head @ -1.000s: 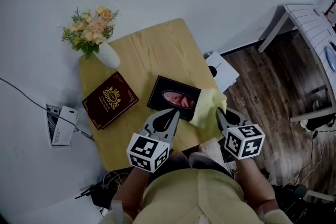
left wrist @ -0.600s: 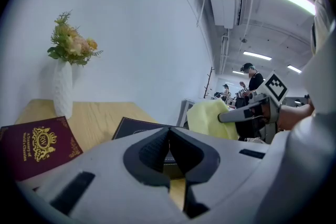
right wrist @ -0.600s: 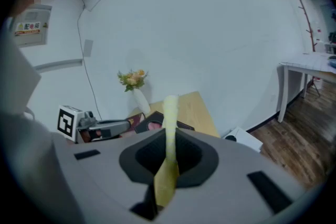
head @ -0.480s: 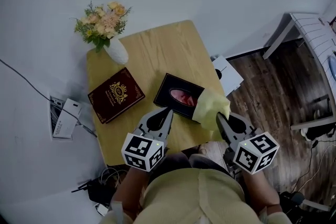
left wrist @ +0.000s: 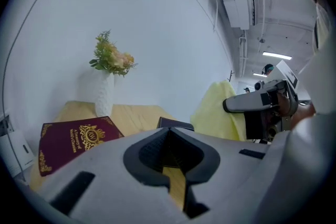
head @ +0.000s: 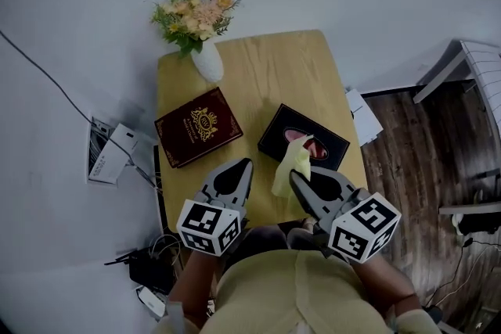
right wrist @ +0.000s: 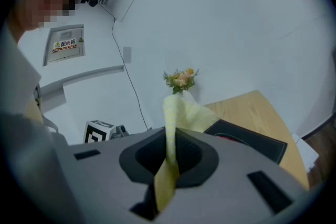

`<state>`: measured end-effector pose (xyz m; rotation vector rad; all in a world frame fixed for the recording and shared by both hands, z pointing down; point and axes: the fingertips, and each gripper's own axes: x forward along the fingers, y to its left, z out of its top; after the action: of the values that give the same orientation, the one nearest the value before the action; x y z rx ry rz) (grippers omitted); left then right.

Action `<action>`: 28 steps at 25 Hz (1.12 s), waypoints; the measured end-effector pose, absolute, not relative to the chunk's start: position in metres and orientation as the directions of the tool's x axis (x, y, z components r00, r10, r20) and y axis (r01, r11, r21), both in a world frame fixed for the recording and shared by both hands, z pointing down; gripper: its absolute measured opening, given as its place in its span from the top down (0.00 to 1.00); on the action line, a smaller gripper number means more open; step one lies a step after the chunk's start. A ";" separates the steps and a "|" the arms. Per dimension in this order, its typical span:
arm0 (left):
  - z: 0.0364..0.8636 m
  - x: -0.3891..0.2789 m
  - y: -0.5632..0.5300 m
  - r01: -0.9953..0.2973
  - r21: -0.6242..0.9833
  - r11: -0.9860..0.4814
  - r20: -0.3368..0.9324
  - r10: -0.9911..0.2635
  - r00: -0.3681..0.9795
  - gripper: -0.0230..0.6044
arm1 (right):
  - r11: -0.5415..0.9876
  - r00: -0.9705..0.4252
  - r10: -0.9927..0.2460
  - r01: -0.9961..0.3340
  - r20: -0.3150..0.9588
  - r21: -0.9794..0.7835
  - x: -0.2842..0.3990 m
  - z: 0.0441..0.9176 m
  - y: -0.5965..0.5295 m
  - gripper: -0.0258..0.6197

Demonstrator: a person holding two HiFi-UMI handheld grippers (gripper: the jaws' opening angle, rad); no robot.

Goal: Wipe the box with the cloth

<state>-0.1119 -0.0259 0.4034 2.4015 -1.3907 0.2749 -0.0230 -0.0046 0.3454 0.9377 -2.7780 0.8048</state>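
Your right gripper [head: 296, 177] pinches the cloth [head: 291, 162] over the box [head: 330, 150], ready to wipe; left gripper [head: 244, 167] idles beside it, jaws together

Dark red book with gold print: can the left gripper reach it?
Probably yes. The dark red book lies flat just ahead of the left gripper, a little to its left, with nothing between them.

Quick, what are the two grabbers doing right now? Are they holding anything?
Left gripper: closed, holding nothing.
Right gripper: closed on the yellow cloth.
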 end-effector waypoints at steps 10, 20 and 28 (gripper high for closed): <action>0.415 -0.158 -0.006 -0.910 0.213 -0.356 0.363 -0.835 0.412 0.93 | 0.717 -0.826 -0.443 -0.560 0.349 -0.415 -0.085 0.403 -0.001 0.90; 0.428 -0.143 -0.007 -0.885 0.236 -0.401 0.382 -0.799 0.464 0.93 | 0.608 -0.683 -0.534 -0.720 0.499 -0.335 -0.087 0.476 -0.020 0.90; 0.445 -0.124 -0.014 -0.861 0.250 -0.443 0.405 -0.760 0.508 0.93 | 0.503 -0.604 -0.590 -0.794 0.536 -0.341 -0.067 0.502 -0.025 0.90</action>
<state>-0.1242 -0.0140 0.4447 2.3315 -1.3355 0.3246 -0.0669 -0.0250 0.5018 1.1541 -2.4002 0.8103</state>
